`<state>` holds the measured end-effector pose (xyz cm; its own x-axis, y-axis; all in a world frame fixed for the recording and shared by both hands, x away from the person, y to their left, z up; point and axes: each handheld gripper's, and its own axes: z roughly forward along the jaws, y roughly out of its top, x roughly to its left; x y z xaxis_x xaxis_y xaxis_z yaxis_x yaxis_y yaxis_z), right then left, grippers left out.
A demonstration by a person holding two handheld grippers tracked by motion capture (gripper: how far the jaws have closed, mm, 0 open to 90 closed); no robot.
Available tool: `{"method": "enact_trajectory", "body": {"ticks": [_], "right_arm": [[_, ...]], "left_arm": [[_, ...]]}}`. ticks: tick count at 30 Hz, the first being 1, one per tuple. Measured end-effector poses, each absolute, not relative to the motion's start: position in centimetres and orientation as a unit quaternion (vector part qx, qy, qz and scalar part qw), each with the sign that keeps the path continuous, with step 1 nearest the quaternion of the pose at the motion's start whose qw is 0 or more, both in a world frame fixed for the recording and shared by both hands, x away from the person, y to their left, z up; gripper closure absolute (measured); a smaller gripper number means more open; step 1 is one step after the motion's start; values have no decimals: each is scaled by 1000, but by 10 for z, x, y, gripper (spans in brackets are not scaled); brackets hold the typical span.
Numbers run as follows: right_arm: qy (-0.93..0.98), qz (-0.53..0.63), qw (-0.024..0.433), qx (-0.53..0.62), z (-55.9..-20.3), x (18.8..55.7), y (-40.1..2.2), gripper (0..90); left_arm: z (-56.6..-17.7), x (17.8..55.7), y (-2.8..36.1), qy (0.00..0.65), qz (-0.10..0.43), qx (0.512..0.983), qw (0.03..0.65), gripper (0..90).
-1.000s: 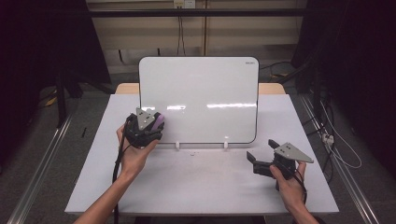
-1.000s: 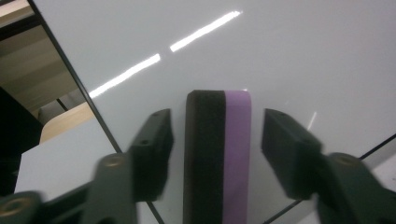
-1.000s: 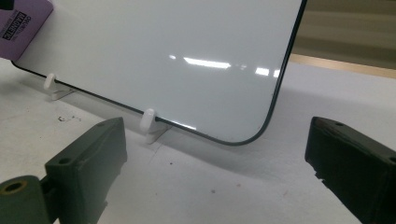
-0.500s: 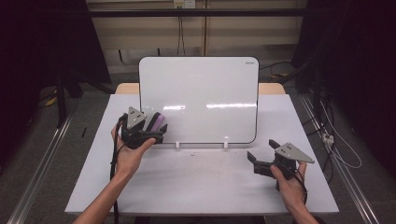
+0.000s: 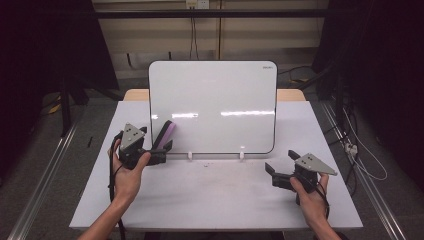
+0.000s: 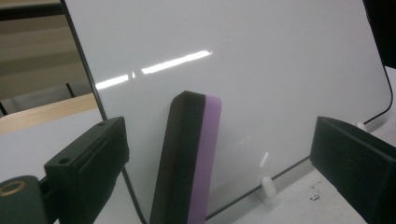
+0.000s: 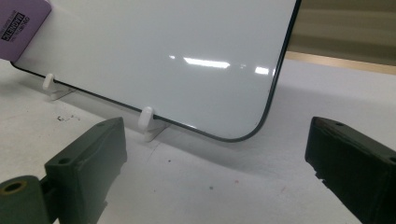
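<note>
Left claw agape; eraser against whiteboard; right-claw view: label.

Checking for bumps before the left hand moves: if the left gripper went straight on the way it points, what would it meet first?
Probably the purple eraser, standing between the open jaws of the left gripper and resting against the whiteboard. The board lies right behind it, though depth is hard to judge.

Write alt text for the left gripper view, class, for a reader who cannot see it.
A purple eraser with a black felt side stands between the open left tongs, up against a clean, glossy whiteboard. The board stands propped on small white feet on a white table.
</note>
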<state>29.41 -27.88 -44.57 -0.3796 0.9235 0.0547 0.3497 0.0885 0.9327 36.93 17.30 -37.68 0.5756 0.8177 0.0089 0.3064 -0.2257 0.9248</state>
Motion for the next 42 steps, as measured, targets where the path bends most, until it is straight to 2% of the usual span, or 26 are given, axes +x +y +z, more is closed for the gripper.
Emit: {"method": "enact_trajectory", "body": {"ticks": [13,23,30,32,36,42], "right_arm": [[675,482,296,474,-447,293,-281,54],[676,479,294,476,-449,292,-282,54],[676,477,292,479,-450,291,-283,55],[676,477,290,481,-451,291,-283,56],[678,476,288,480,-452,290,-283,56],[677,480,287,479,-452,289,-282,59]], "left_arm": [[-403,344,186,386,266,755,460,41],[-414,327,203,409,257,748,455,41],[-423,319,208,413,279,744,444,46],[-424,318,212,426,279,727,460,47],[-426,312,217,428,282,723,464,46],[-432,313,218,431,267,730,457,41]]}}
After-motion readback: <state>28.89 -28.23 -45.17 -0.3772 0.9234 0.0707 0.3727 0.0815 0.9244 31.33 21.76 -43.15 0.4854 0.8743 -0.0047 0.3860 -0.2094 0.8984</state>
